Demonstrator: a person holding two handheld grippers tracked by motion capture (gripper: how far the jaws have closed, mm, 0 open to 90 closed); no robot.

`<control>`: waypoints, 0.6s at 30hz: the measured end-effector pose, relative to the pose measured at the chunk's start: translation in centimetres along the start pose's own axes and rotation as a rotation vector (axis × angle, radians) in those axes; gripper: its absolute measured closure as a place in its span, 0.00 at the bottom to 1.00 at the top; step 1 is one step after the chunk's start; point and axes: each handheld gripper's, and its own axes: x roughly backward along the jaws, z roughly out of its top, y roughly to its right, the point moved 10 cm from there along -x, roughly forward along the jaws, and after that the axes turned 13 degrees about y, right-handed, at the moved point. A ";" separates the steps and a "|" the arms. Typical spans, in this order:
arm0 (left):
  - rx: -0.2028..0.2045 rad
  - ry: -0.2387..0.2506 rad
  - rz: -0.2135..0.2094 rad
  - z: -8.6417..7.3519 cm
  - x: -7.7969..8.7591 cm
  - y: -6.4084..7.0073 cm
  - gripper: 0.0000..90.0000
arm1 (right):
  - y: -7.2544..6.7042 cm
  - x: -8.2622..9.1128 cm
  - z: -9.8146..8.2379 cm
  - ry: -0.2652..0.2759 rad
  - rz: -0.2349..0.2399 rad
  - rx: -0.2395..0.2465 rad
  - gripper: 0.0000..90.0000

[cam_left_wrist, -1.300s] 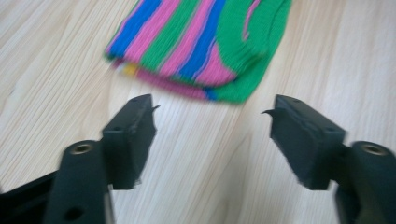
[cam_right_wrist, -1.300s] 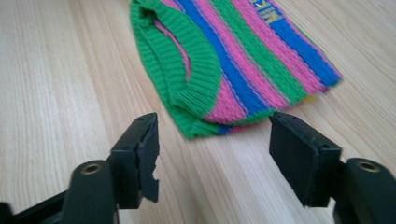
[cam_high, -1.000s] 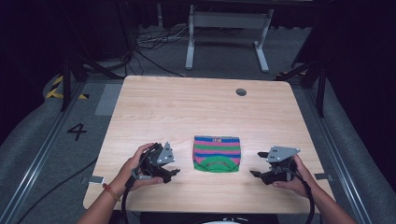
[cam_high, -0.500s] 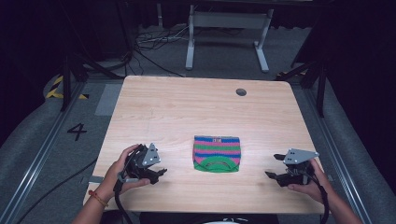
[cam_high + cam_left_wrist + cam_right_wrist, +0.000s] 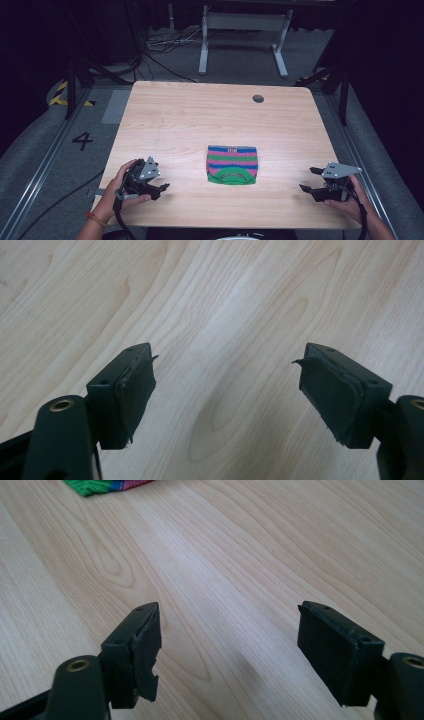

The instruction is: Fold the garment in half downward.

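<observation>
Folded striped knit cloth (image 5: pixel 232 164) is lying flat on the wooden table (image 5: pixel 200 115), roughly midway between the two tongs, touching neither. Green band is facing the person's edge, pink and blue stripes running behind it.

Left gripper (image 5: pixel 159 190) is sitting in the person's left hand (image 5: pixel 117 186) near the front left corner, jaws pointing toward the cloth, which is lying well apart off its right side and a bit farther up the table. In the left gripper view its jaws (image 5: pixel 225 385) are standing wide apart with nothing but bare wood grain between them, holding nothing.

Right gripper (image 5: pixel 310 180) is sitting in the right hand (image 5: pixel 345 200) near the front right edge, jaws pointing back toward the cloth, which is lying well apart off its left. In the right gripper view the jaws (image 5: pixel 227 640) are gaping wide, empty, with bare table between the pads, and a green and pink corner of the cloth (image 5: pixel 107 485) is showing far ahead at upper left, clear of both jaws
</observation>
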 end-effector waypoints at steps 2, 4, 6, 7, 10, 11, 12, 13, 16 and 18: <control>0.010 0.004 0.005 -0.3 0.1 -0.1 0.25 | 0.1 0.0 -0.2 0.001 0.001 -0.007 0.29; 0.020 0.002 0.008 -1.1 0.4 -0.4 0.25 | 0.3 0.2 -0.8 0.000 -0.002 -0.014 0.29; 0.039 -0.008 0.007 -2.1 0.7 -0.7 0.24 | 0.4 0.2 -1.3 -0.005 0.002 -0.020 0.29; 0.052 -0.010 0.011 -2.6 0.8 -0.9 0.24 | 0.3 0.3 -1.6 -0.006 0.008 -0.024 0.29; 0.088 -0.003 0.009 -3.5 1.1 -1.3 0.23 | 0.4 0.6 -2.2 0.000 0.008 -0.040 0.28; 0.098 0.000 0.002 -3.8 1.3 -1.4 0.23 | 0.3 0.7 -2.4 0.001 0.010 -0.048 0.28; 0.109 0.007 0.001 -4.0 1.4 -1.5 0.23 | 0.4 0.8 -2.5 0.005 0.006 -0.054 0.28; 0.123 0.017 -0.001 -4.1 1.6 -1.6 0.23 | 0.4 0.9 -2.7 0.007 0.001 -0.060 0.27; 0.150 0.031 0.001 -4.6 1.9 -1.9 0.22 | 0.4 1.2 -3.3 0.010 -0.011 -0.086 0.27; 0.162 0.037 -0.003 -4.9 2.0 -2.1 0.22 | 0.3 1.4 -3.8 0.007 -0.018 -0.100 0.26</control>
